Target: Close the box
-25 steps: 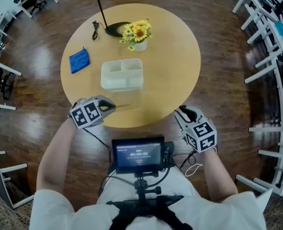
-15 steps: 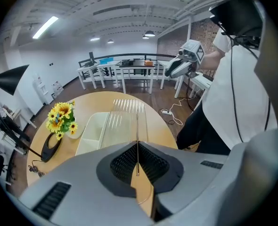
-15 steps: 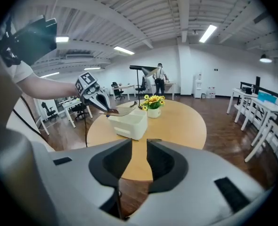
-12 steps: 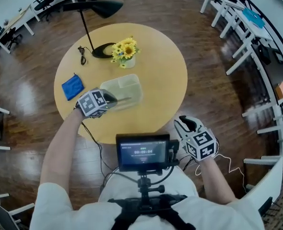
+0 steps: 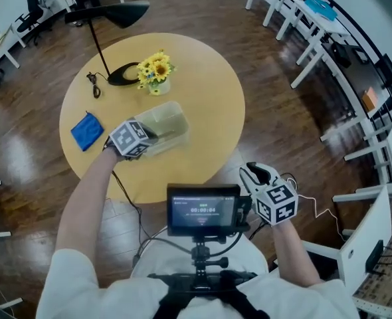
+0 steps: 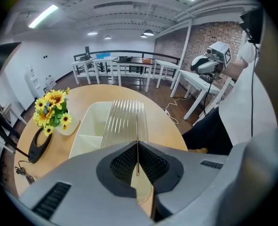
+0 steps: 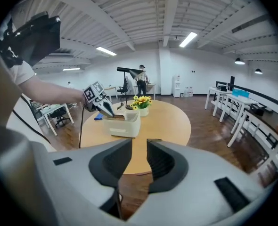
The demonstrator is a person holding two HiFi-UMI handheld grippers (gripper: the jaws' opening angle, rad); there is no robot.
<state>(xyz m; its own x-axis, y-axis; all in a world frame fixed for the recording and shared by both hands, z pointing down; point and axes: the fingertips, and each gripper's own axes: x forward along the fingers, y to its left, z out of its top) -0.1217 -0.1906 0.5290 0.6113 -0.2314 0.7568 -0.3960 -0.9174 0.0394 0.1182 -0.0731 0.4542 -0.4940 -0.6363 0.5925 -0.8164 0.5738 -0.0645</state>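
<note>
Box (image 6: 93, 126): plain cream. Lid (image 6: 125, 119): clear, ribbed lines. Table (image 5: 209, 92): light tan wood. Floor (image 5: 276, 72): dk brown planks. Cloth (image 5: 85, 131): blue. Flowers (image 5: 153, 66): yellow, dk centres; pot (image 5: 158, 85) white. Lamp (image 5: 121, 75): blk. Left gripper (image 6: 138, 161), right gripper (image 7: 139, 159): grey, blk pads (image 6: 125, 164), blk/wht square markers.
</note>
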